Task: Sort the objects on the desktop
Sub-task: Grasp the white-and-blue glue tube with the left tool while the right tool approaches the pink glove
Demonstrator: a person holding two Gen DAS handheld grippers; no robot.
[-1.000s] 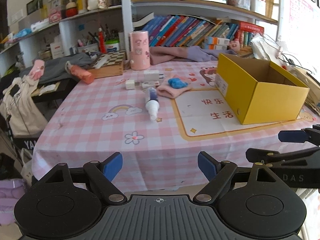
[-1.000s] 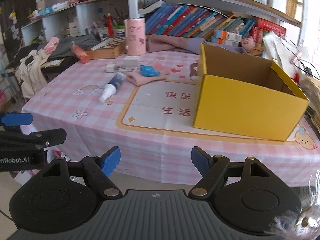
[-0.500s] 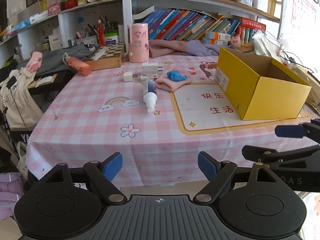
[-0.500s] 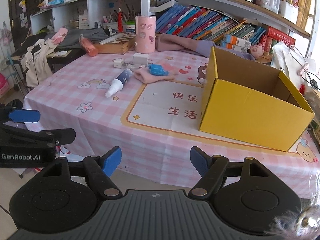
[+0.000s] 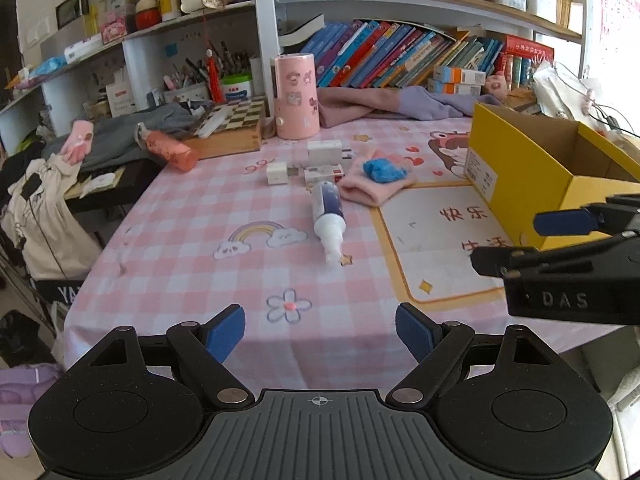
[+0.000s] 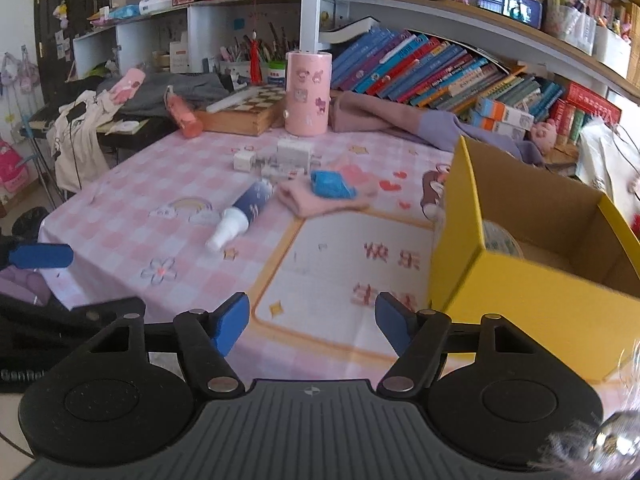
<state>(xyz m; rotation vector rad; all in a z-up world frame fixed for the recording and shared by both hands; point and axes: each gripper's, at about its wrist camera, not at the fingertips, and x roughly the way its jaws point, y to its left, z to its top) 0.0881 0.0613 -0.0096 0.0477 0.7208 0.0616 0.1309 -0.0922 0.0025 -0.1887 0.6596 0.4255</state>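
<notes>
While lying capped end nearest, straight ahead of the empty, wide-open left gripper [image 5: 320,332], bottle [image 5: 329,216] nearer it than the part-closed, empty right gripper [image 6: 313,322].

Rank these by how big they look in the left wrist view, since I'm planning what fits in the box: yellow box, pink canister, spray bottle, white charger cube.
Largest to smallest:
1. yellow box
2. pink canister
3. spray bottle (close to the canister; it lies nearer the camera, so unsure)
4. white charger cube
</notes>
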